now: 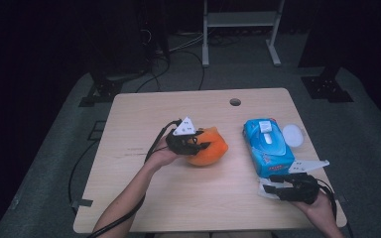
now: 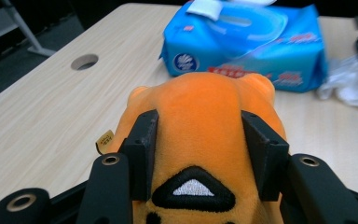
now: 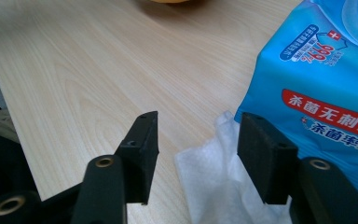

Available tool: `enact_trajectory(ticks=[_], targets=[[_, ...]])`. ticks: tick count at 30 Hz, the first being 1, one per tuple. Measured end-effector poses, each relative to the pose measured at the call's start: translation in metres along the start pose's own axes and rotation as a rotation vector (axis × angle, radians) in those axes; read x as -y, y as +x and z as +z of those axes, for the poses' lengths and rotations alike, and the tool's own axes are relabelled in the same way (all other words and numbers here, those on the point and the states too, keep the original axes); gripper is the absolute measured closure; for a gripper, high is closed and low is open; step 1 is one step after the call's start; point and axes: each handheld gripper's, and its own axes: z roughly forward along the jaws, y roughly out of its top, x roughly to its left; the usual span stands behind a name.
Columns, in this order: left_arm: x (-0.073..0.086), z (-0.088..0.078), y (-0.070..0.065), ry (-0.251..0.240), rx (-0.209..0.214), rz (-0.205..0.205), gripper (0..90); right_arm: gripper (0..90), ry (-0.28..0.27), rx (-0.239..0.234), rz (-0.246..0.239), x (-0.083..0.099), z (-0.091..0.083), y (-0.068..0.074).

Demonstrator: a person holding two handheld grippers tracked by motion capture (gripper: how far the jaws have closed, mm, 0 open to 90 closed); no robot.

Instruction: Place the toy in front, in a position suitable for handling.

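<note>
Right now the left gripper [image 1: 198,144] has its fingers [image 2: 142,149] clenched on both sides of the soft orange plush toy [image 1: 209,147], which sits near the middle of the pale wooden bench [image 1: 178,193] in the high view. In the left gripper view the toy points away from the fingers, toward the blue plastic pack of wet wipes [image 2: 247,46] at the top of the frame.

The right gripper [image 1: 275,186] is at the lower right of the high view, close to the near bench edge. Its fingers [image 3: 142,144] are apart, with nothing gripped. A crumpled white wipe [image 3: 214,177] lies flat on the bench just under and between them, touching the near end of the blue pack. The pack's long side runs away from the person.

So the right hand is the nearer one to the wipe, and the toy lies to its left across bare wood. I think there is plenty of open room between them for bringing the two together. A small white round lid [image 1: 292,135] lies beside the pack's far end.
</note>
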Motion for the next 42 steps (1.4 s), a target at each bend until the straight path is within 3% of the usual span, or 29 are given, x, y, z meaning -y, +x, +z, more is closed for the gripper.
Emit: enact_trajectory(ticks=[4,7,13,19,25,30,42], targets=[[0.005,0.006,0.009,0.004,-0.011,-0.018,51.6,45.1,-0.001,-0.006,0.007,0.000,0.001,-0.002],[0.009,0.008,0.010,0.005,0.003,-0.025,49.9,44.1,0.000,-0.010,0.004,0.001,0.002,-0.002],[0.009,0.004,0.008,0.001,0.021,-0.038,31.0,41.5,-0.004,-0.014,-0.003,0.000,0.003,0.000],[0.009,-0.012,0.006,-0.006,0.019,-0.050,19.9,39.5,-0.015,-0.003,-0.002,-0.001,0.000,0.001],[0.017,-0.031,0.004,-0.023,0.011,-0.087,16.2,38.2,-0.028,0.013,-0.001,-0.003,-0.003,0.001],[0.022,-0.045,0.001,-0.009,-0.003,-0.079,15.5,36.8,-0.041,0.025,0.004,-0.002,-0.005,0.001],[0.032,-0.070,0.000,-0.012,-0.025,-0.107,12.9,33.7,-0.044,0.037,0.016,-0.003,-0.005,-0.001]])
